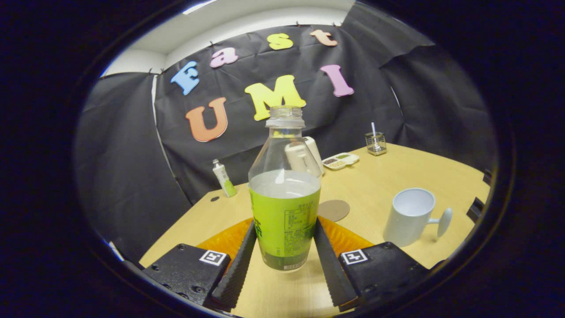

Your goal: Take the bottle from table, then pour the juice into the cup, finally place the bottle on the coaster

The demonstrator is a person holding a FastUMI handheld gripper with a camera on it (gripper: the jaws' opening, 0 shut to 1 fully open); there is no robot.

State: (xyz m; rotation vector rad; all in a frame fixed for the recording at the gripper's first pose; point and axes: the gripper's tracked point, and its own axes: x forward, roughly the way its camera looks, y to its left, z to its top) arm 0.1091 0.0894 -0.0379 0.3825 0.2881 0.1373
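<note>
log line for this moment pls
phase: bottle grasped | tool: shut on bottle, uncapped | cup: upright, right of bottle | coaster: bare, beyond fingers

tool [284, 247] fingers clamp bottle [284, 207]; cup [410, 216] beside.

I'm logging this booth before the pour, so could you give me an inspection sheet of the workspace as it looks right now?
Surface: light wooden table, with an orange mat under the fingers.
Job's things: open bottle with green label, part full, upright between the fingers; white cup upright to its right, handle pointing away from the bottle; round brown coaster just behind the bottle.
Clutter: small green tube, white container seen through the bottle, divided dish, wire holder, all at the far edge.
Grippers: gripper with both fingers against the bottle's sides.
Cables: nothing seen.
Surroundings: black cloth wall.
</note>
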